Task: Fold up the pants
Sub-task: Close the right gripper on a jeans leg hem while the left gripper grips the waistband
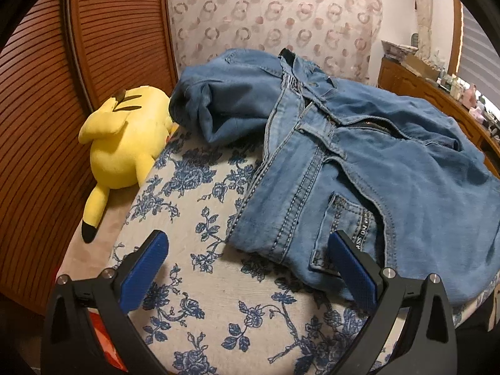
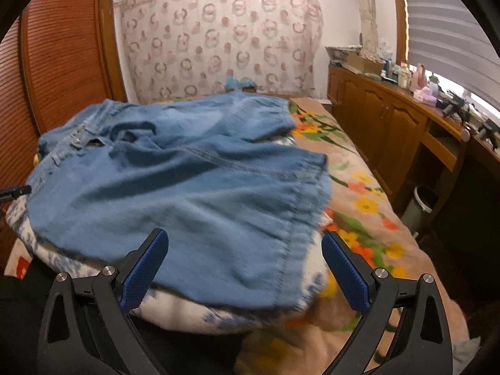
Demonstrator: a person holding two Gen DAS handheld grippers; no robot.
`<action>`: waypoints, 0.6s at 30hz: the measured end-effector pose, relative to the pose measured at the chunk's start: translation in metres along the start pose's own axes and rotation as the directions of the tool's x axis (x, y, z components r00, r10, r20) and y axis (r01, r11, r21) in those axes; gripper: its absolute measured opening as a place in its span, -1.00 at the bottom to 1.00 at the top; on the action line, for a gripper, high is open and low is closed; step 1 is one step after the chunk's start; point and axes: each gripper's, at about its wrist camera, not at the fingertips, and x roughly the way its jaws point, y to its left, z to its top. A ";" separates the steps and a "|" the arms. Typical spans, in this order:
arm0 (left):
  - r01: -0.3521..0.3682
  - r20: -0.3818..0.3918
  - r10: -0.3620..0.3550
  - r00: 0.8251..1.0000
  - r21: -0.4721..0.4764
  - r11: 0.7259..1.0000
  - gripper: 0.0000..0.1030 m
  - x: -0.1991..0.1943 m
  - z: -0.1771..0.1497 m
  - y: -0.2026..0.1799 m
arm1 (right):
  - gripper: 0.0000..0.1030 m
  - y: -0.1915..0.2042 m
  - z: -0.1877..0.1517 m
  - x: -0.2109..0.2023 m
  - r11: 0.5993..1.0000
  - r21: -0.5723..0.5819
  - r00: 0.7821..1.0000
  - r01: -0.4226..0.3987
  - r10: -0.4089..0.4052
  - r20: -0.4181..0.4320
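The blue pants [image 1: 359,162] were laid in a bumpy heap on a white pillow with blue flowers [image 1: 193,218], on the bed. A yellow plush toy [image 1: 125,143] was seen just beside them. The left gripper [image 1: 247,268] was held wide open, with nothing in it, near the pocket edge. The right gripper [image 2: 243,268] was spread open too, at the leg ends. To fold well, both edges should probably be pinched firmly, and the cloth should be smoothed flat first.

A bedroom: slatted wooden doors [image 2: 59,50], patterned curtain [image 2: 218,37], wooden cabinets [image 2: 381,118] below a blinded window [image 2: 443,18].
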 end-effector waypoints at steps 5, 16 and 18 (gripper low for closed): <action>0.012 -0.016 -0.012 1.000 -0.013 1.000 1.00 0.007 -0.001 -0.001 | 0.91 -0.019 -0.015 0.002 0.999 0.041 0.999 -0.002 0.003 -0.042; 0.072 -0.007 -0.072 0.997 -0.049 0.996 0.89 0.006 -0.001 0.011 | 0.50 -0.020 -0.026 0.012 1.000 0.015 0.995 -0.007 0.008 -0.099; 0.091 0.005 -0.091 0.996 -0.062 0.994 0.85 0.005 0.000 0.014 | 0.39 -0.020 -0.026 0.011 1.000 0.006 0.995 0.004 -0.004 -0.096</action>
